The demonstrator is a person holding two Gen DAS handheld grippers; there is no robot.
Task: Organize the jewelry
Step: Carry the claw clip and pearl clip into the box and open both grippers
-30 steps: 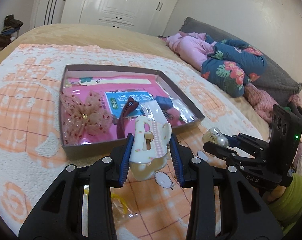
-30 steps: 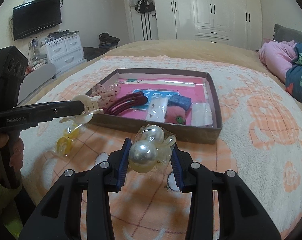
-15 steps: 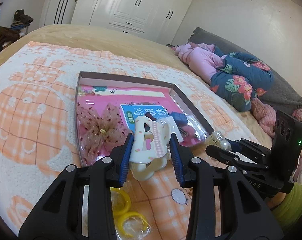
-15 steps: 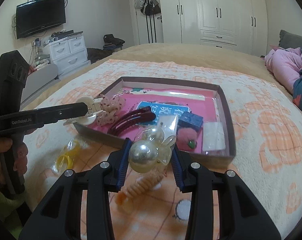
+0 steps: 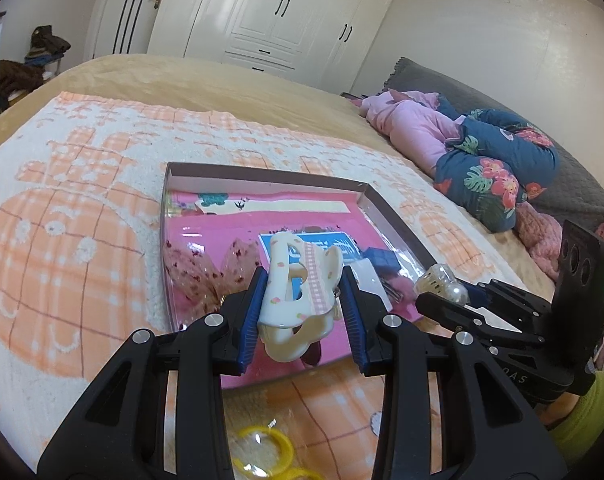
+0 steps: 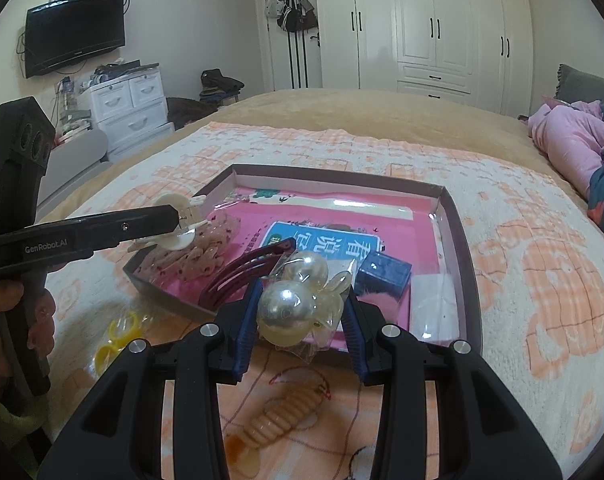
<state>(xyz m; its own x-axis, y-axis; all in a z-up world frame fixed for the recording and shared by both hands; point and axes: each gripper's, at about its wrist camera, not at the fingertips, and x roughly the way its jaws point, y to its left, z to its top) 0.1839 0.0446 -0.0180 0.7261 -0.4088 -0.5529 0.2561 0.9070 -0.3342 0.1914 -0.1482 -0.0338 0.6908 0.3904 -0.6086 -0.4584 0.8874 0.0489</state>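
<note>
**Both grippers loaded, hanging over the tray**

My left gripper [image 5: 302, 312] is clamped on a cream hair claw clip [image 5: 298, 292] with tiny pink flowers on it, pads pressing it from both sides. It hangs over the near left part of the brown cardboard tray [image 6: 462, 236] on the bed [image 6: 382, 116].

My right gripper [image 6: 302, 312] is squeezed onto a clear packet of big pearl hair bobbles [image 6: 298, 300], right above the tray's near edge.

Inside the tray: a sparkly pink bow [image 5: 206, 276] on the left, a dark red snap clip [image 6: 246, 276], a small navy box [image 6: 386, 272], all on a pink printed liner.

Out on the orange-and-white blanket [image 5: 62, 240], just in front of the tray, there's a bag of yellow hair rings [image 6: 118, 336] and a ribbed amber clip [image 6: 282, 416].
</note>
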